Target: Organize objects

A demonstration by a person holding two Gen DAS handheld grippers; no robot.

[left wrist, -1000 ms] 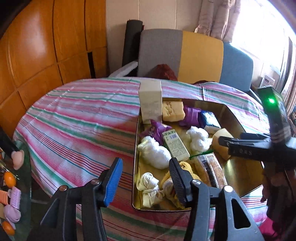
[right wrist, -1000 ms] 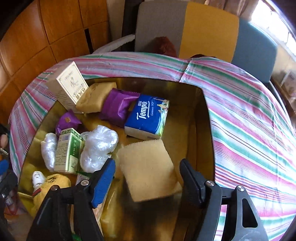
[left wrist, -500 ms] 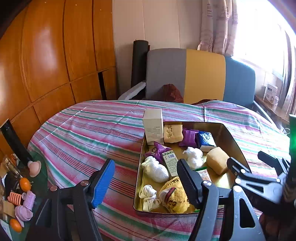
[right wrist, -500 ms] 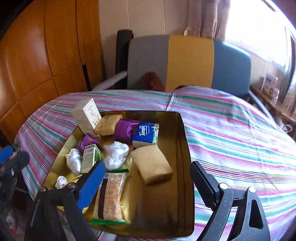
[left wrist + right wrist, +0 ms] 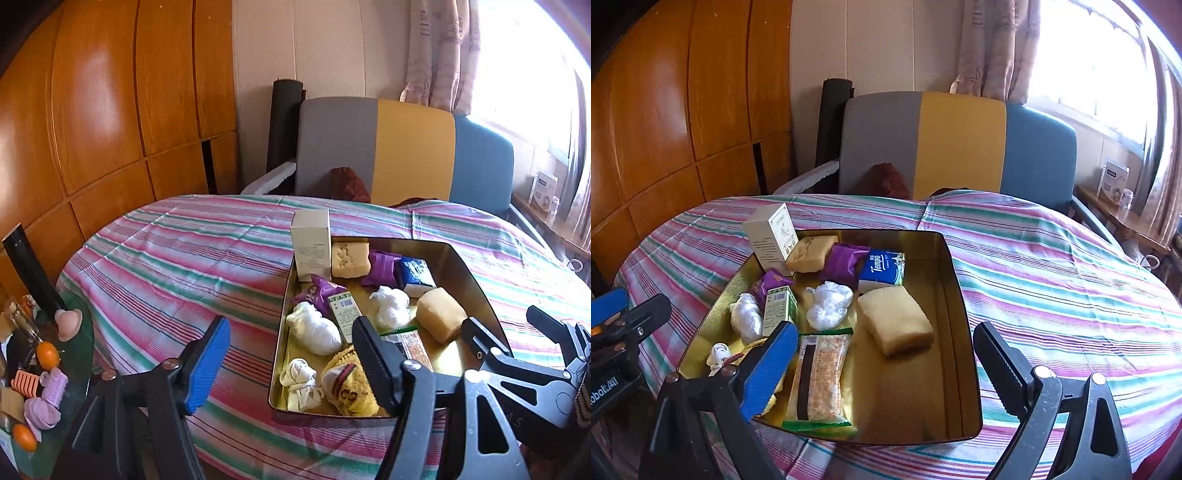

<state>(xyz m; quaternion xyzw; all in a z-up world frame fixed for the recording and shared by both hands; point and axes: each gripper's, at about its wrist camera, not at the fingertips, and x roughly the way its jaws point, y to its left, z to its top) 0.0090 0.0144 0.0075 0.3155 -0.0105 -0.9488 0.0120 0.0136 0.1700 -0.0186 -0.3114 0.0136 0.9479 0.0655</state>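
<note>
Both grippers have pulled back from the gold tray (image 5: pixel 955 291) on the desk (image 5: pixel 1052 280). The left gripper (image 5: pixel 291 362) and right gripper (image 5: pixel 882 354) opened wide, holding nothing. The sponge (image 5: pixel 894 319) lies inside the tray, so sorting looks done.

A shallow gold metal tray (image 5: pixel 955 280) sits on the striped-cloth desk (image 5: pixel 1052 280); inside, a tan sponge block (image 5: pixel 894 319) lies right of a crumpled white plastic bag (image 5: pixel 827 304).

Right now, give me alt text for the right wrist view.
A gold tray on a striped tablecloth holds a yellow sponge, blue tissue pack and wrapped snacks; the open, empty right tool hovers at its near edge.
</note>
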